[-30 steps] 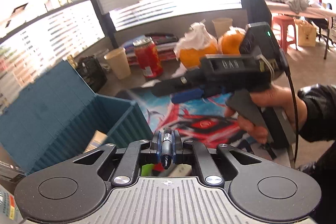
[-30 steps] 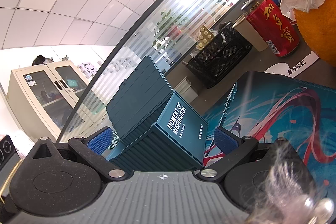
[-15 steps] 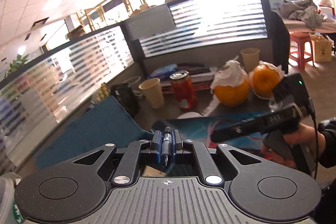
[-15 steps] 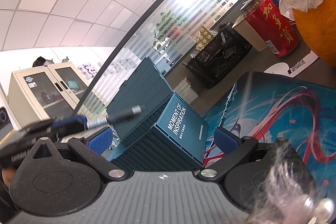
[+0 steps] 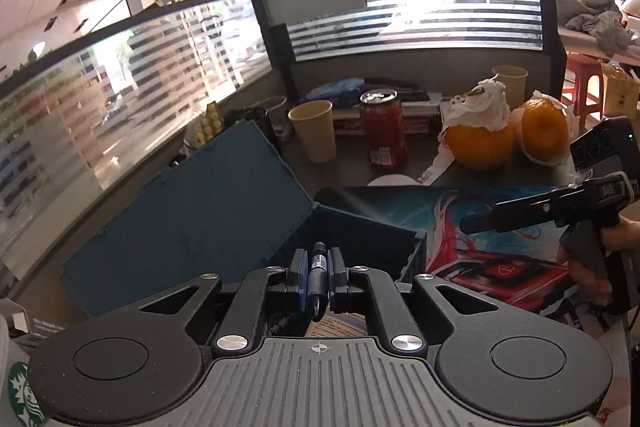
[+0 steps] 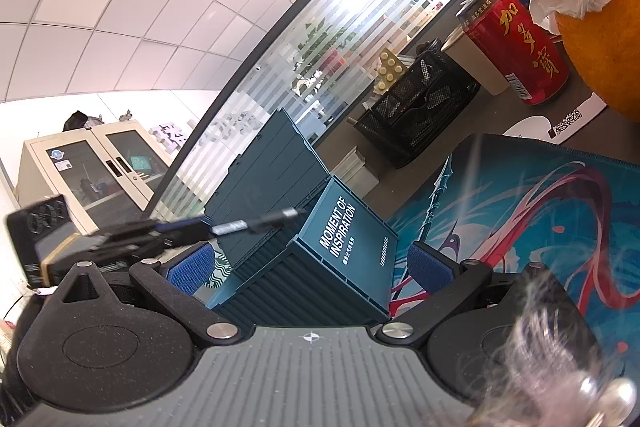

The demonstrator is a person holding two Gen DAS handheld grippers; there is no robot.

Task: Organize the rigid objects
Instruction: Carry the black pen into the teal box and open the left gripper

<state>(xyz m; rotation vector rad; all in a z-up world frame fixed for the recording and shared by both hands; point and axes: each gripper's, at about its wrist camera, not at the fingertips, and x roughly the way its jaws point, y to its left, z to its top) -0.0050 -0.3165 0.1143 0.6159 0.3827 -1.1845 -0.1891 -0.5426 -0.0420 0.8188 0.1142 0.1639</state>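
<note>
The left gripper (image 5: 318, 277) was clamped on a dark slim marker pen (image 5: 317, 279), held over the open dark teal plastic box (image 5: 372, 239), so I judge this pen was not yet put away. The right gripper (image 6: 308, 263), jaws wide apart and empty, waited near the box, over the colourful desk mat (image 6: 540, 195).

A white tiled ceiling (image 6: 132, 7) fills the right wrist view from nine to twelve o'clock. Striped glass partitions (image 5: 132, 99) line the desk edge, with bright daylight at one o'clock. A beige cabinet (image 6: 96, 167) stands at nine o'clock.
</note>
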